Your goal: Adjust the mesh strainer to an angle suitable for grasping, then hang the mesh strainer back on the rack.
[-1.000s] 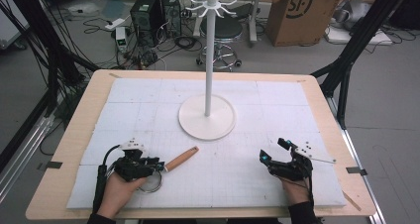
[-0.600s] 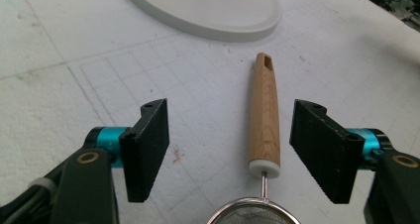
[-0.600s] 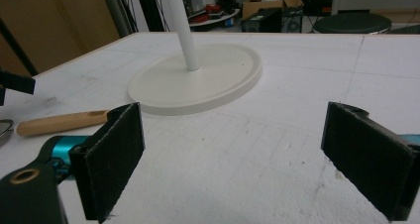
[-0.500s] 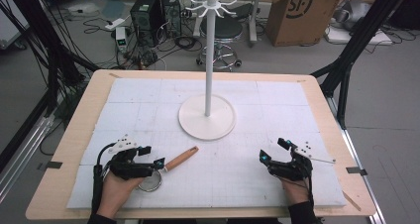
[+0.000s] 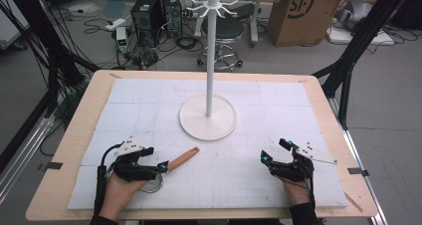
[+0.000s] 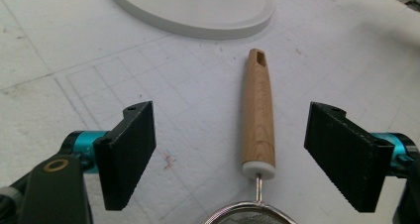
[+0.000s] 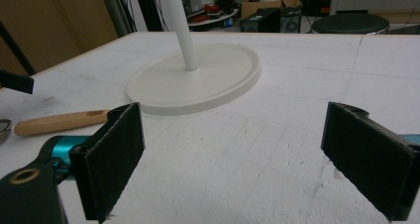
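I see the strainer's handle (image 6: 258,120) as pale, smooth, matt wood with a white plastic collar, wire and metal mesh beyond it. Near it, the stand's base (image 6: 198,8) looks matt white. The mat (image 6: 59,50) beneath looks rough, foam-like.

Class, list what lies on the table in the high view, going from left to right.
left gripper → strainer's wooden handle → white stand's round base → right gripper
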`<state>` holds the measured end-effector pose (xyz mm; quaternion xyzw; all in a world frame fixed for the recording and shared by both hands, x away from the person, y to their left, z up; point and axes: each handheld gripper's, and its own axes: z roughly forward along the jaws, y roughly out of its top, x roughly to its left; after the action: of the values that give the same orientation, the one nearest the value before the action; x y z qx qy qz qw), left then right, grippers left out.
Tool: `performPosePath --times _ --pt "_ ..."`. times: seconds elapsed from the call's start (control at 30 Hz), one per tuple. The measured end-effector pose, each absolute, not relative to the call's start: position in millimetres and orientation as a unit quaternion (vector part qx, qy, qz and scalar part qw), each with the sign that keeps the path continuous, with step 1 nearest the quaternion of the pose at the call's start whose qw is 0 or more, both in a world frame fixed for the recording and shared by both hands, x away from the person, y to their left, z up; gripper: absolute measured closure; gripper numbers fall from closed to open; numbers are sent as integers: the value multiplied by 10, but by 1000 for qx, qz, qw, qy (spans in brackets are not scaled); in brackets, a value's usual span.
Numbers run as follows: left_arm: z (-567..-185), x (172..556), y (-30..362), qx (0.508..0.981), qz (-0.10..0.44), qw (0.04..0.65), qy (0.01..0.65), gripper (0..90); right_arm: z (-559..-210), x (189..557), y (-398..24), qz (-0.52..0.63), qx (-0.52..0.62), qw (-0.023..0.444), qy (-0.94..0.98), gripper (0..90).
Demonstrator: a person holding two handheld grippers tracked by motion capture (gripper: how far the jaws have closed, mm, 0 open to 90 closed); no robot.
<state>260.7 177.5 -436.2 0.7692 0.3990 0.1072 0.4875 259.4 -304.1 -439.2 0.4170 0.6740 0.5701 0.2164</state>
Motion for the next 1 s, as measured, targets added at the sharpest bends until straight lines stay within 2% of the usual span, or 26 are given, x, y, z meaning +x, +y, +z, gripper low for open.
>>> performPosePath --times 0.4,0.7,0.8,1.0 --pt "-4343 2633 1578 792 89 474 374 260 -4395 2593 -3023 566 418 215 677 88" --pt "-4374 2715 1417 828 94 417 363 320 -4395 2597 -3032 567 416 218 676 88" --pt "-4348 2737 1370 839 112 391 360 365 -4396 2597 -3036 567 416 218 677 88" --pt "-4384 2764 1281 856 107 360 354 381 -4400 2595 -3031 566 416 218 678 88"
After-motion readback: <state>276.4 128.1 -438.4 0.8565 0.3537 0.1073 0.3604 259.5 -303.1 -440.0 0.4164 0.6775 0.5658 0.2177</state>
